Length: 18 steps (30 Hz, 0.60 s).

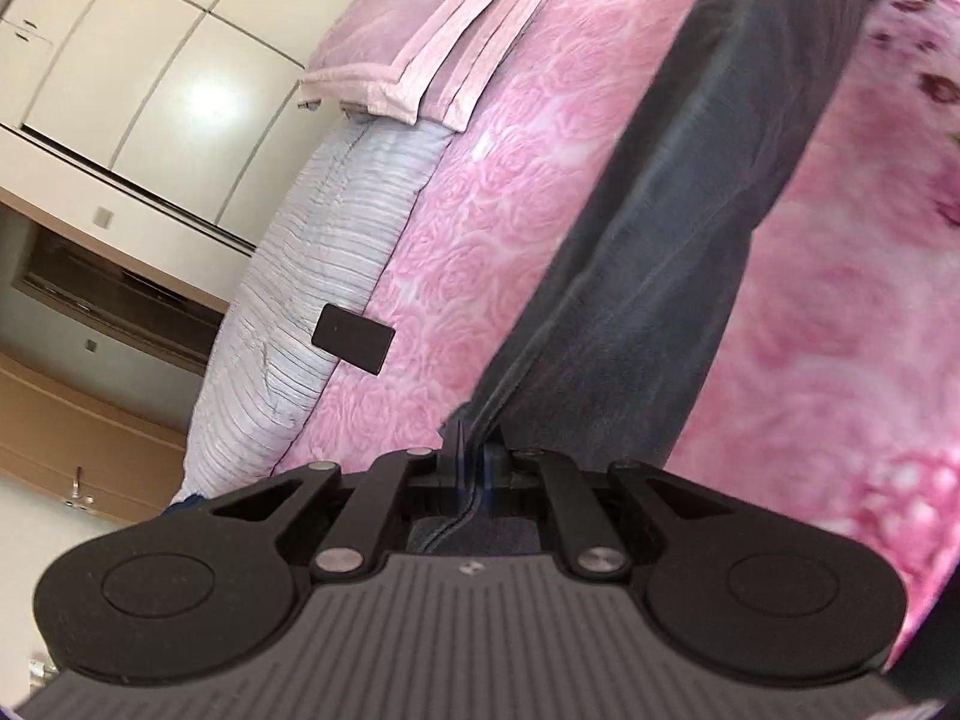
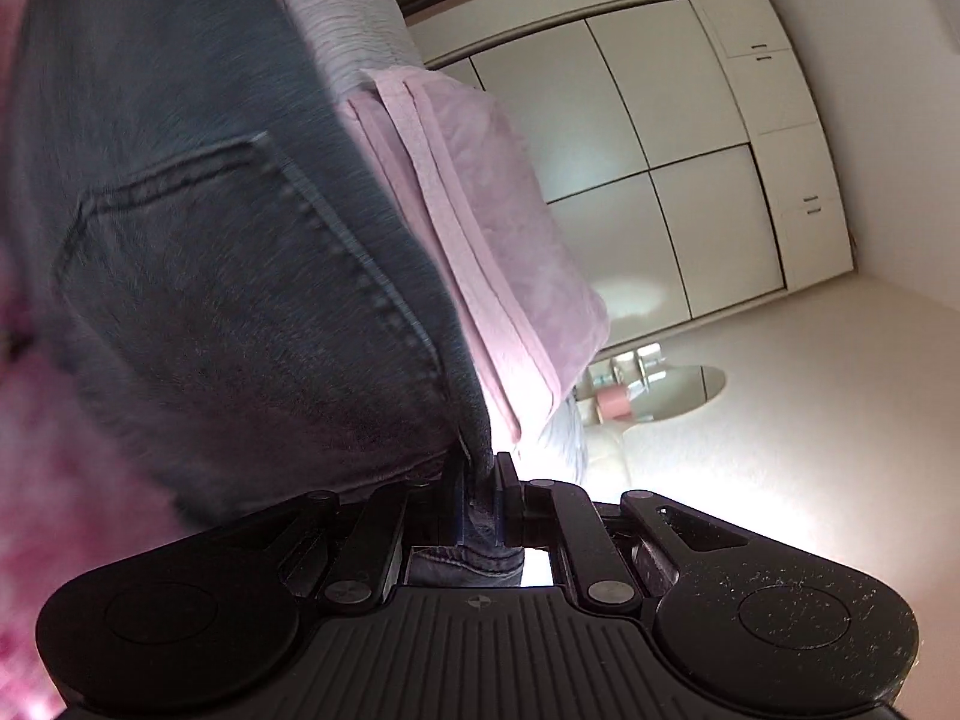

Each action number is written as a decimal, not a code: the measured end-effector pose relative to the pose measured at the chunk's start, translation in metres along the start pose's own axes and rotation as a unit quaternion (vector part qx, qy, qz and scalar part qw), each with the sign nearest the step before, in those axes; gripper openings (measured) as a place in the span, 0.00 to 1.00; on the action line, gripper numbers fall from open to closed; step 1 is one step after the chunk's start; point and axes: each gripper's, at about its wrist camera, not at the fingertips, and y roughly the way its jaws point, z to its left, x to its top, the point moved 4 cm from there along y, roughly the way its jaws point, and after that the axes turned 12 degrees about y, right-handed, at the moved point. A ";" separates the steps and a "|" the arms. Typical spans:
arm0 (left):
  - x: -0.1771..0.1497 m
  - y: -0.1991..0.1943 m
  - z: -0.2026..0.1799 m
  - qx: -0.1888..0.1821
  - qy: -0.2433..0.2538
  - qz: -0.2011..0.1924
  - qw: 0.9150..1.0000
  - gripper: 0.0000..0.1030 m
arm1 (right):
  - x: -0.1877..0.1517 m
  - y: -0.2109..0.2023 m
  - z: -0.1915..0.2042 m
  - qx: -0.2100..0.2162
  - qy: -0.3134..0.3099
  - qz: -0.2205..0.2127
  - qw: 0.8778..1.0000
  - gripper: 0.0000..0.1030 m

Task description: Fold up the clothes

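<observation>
Room of white wardrobe doors (image 2: pixel 630 168) and pale walls, well beyond the fingers in both views. Wooden ledge with a dark recess (image 1: pixel 120 294) left of the left-hand fingers, far off. Bed (image 1: pixel 480 228) under a pink rose-patterned blanket, spread ahead of and to both sides of the left gripper (image 1: pixel 471 456). Grey ribbed mattress edge (image 1: pixel 300 324) left of those fingers, with a small black rectangle (image 1: pixel 354 339) at the blanket's border. Folded pink quilt (image 2: pixel 480 228) ahead and slightly right of the right gripper (image 2: pixel 480 480), against the mattress side. Dark blue jeans (image 1: pixel 690 210) stretching from the left fingers up and away across the blanket; stitched back pocket (image 2: pixel 240 276) just ahead-left of the right fingers. Left fingers together, clamped on a seamed edge of the jeans. Right fingers together, clamped on a thick denim edge. Round mirror (image 2: pixel 690 390) and small pink item far right, blurred.
</observation>
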 end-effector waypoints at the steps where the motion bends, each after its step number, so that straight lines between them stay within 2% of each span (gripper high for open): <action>1: 0.002 0.014 0.010 -0.008 0.000 0.007 1.000 0.06 | 0.006 0.019 -0.002 0.006 -0.005 0.002 1.000 0.07; 4: 0.010 0.069 0.031 -0.035 0.007 0.037 0.999 0.05 | 0.021 0.079 0.002 0.025 -0.027 0.013 0.999 0.07; 8: 0.023 0.146 0.036 -0.058 0.015 0.061 0.996 0.04 | 0.030 0.156 0.019 0.057 -0.052 0.036 0.996 0.07; 13: 0.039 0.236 0.017 -0.065 0.046 0.079 0.994 0.05 | 0.024 0.242 0.061 0.108 -0.055 0.088 0.989 0.07; 15: 0.043 0.257 0.006 -0.053 0.064 0.090 0.993 0.09 | 0.016 0.266 0.080 0.128 -0.057 0.118 0.983 0.08; 16: 0.045 0.265 0.000 -0.044 0.073 0.095 0.992 0.13 | 0.013 0.275 0.088 0.133 -0.057 0.131 0.981 0.13; 18: 0.044 0.270 -0.008 -0.017 0.091 0.100 0.991 0.22 | 0.014 0.273 0.086 0.112 -0.041 0.125 0.985 0.26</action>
